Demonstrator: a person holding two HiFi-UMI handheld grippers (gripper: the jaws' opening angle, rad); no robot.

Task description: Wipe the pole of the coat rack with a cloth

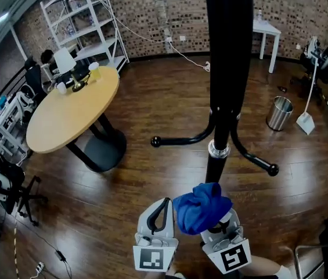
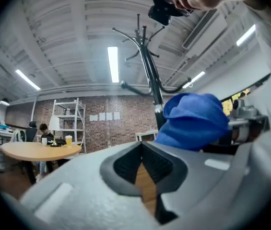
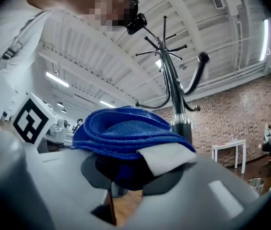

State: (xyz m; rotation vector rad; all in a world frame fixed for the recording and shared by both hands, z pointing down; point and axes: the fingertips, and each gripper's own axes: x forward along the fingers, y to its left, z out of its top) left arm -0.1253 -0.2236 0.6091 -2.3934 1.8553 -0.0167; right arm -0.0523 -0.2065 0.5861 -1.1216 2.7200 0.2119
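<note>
The coat rack's black pole (image 1: 229, 68) rises through the middle of the head view, with a chrome collar and two curved arms low on it. My right gripper (image 1: 216, 222) is shut on a bunched blue cloth (image 1: 201, 205), which sits just in front of the pole's lower part; I cannot tell whether it touches. The cloth (image 3: 125, 133) fills the right gripper (image 3: 125, 176) jaws, and the pole (image 3: 173, 90) stands just behind. My left gripper (image 1: 162, 211) is close beside it on the left, jaws shut and empty. In the left gripper view, the cloth (image 2: 195, 121) lies to the right of the left gripper (image 2: 141, 150).
A round wooden table (image 1: 71, 112) with cups and a lamp stands at the left, office chairs beyond it. White shelving (image 1: 85, 22) and a white table (image 1: 266, 31) line the brick wall. A metal bin (image 1: 279, 113) and dustpan (image 1: 306, 121) are at the right.
</note>
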